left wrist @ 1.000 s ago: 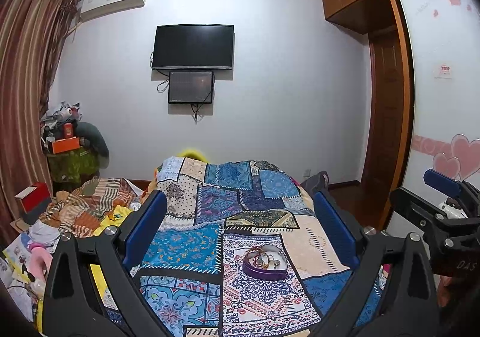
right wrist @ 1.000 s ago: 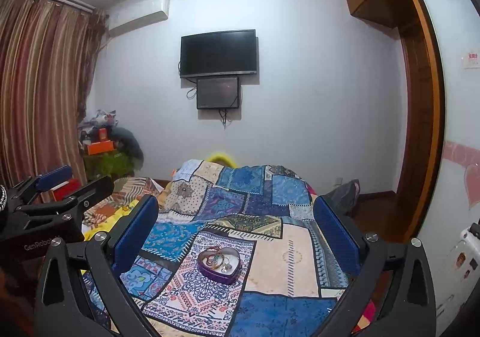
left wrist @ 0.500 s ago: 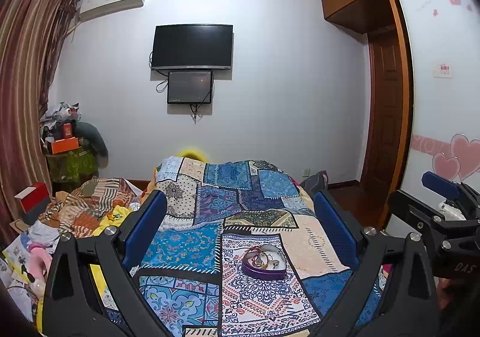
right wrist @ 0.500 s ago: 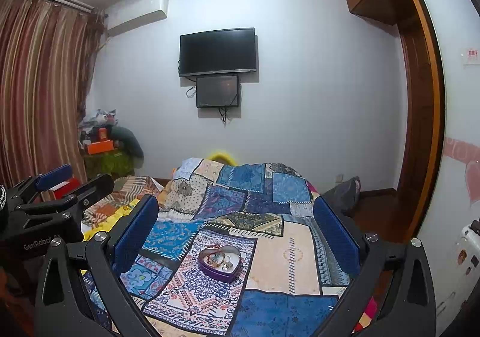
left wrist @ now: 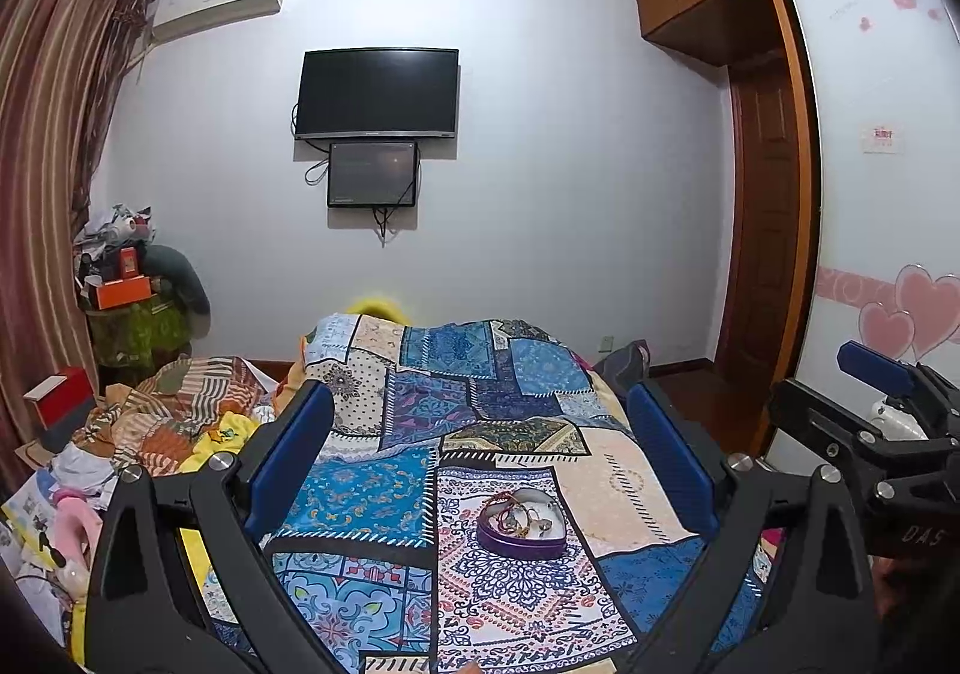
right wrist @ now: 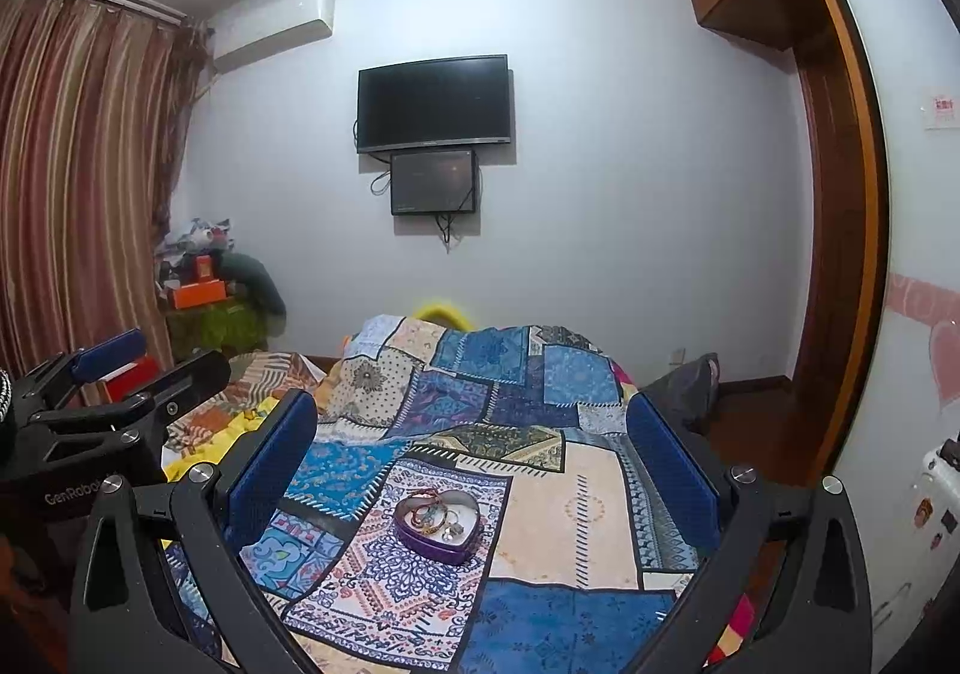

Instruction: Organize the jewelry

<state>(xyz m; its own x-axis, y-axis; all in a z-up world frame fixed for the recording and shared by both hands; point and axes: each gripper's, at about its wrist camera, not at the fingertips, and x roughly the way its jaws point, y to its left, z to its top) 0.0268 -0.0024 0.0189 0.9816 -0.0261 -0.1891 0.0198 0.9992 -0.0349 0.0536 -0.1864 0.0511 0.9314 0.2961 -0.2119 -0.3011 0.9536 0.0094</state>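
Observation:
A purple heart-shaped box (left wrist: 521, 530) holding several bracelets and rings lies on the patchwork bedspread (left wrist: 444, 416); it also shows in the right wrist view (right wrist: 438, 524). My left gripper (left wrist: 480, 464) is open and empty, held well above and short of the box. My right gripper (right wrist: 474, 464) is open and empty too, at about the same height. The right gripper shows at the right edge of the left wrist view (left wrist: 870, 404). The left gripper shows at the left edge of the right wrist view (right wrist: 108, 398).
A heap of clothes (left wrist: 168, 422) lies left of the bed. A cluttered stand with an orange box (left wrist: 123, 290) is by the curtain. A TV (left wrist: 378, 95) hangs on the far wall. A wardrobe door (left wrist: 768, 254) is on the right.
Both grippers have drifted slightly; the box sits a touch lower and left in the right wrist view. Nothing was grasped or released.

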